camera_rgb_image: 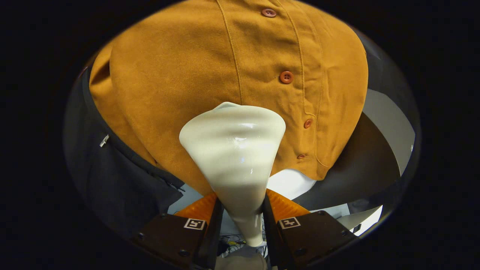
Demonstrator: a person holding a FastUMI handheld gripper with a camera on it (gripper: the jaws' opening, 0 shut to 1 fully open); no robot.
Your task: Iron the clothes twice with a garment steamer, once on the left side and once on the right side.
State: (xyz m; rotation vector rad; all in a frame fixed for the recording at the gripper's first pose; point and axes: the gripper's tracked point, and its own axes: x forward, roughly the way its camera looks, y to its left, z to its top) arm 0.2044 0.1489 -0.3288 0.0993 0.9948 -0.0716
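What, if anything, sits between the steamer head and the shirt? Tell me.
Nothing visible. The tongs are shut on the steamer head's narrow neck, and its wide end points straight at the mustard shirt, beside the button placket. Whether it touches the fabric I cannot tell. A dark garment hangs off to one side.
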